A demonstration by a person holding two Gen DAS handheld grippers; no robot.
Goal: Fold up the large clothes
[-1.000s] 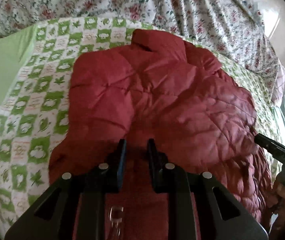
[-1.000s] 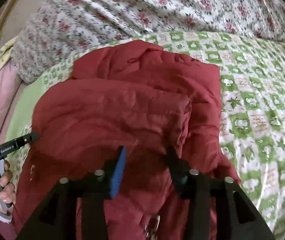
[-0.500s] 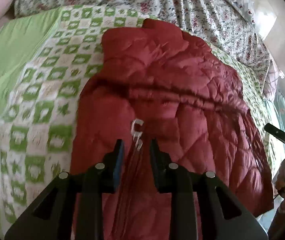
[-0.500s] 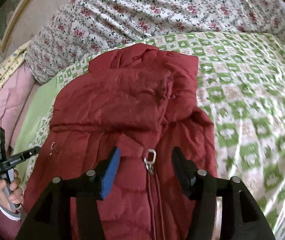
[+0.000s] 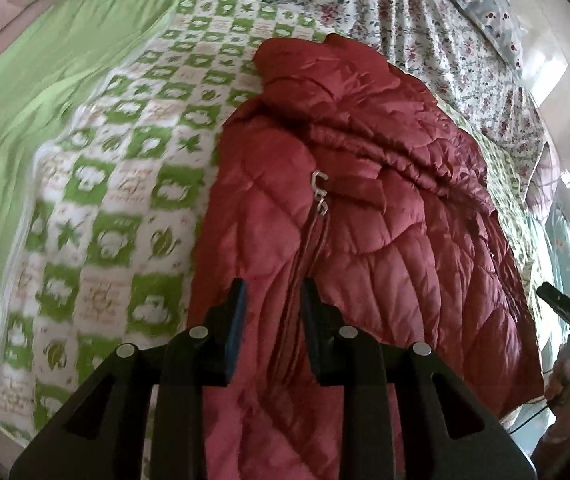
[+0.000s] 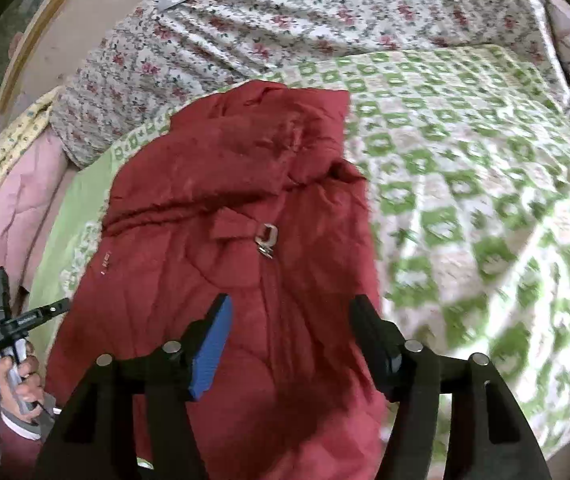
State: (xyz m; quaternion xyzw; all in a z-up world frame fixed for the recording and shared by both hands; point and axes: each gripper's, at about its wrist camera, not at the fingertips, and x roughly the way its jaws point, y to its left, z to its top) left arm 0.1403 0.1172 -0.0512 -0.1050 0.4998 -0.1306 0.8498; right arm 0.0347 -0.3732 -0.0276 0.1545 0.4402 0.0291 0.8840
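We hover both tools, left tool (image 5: pixel 272 300) narrowly parted and right tool (image 6: pixel 289 320) wide, both empty, over the puffy, slippery jacket (image 5: pixel 365 208) on the bed (image 5: pixel 97 184), best pinched at its hem below the zipper pull (image 5: pixel 320 192).

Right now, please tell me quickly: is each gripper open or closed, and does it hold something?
Left gripper: open, narrow gap, holding nothing; red jacket lies beyond.
Right gripper: open wide, holding nothing, above the jacket.

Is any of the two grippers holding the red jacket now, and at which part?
Neither. The left gripper and the right gripper are both open above the red quilted jacket, with nothing between the fingers.
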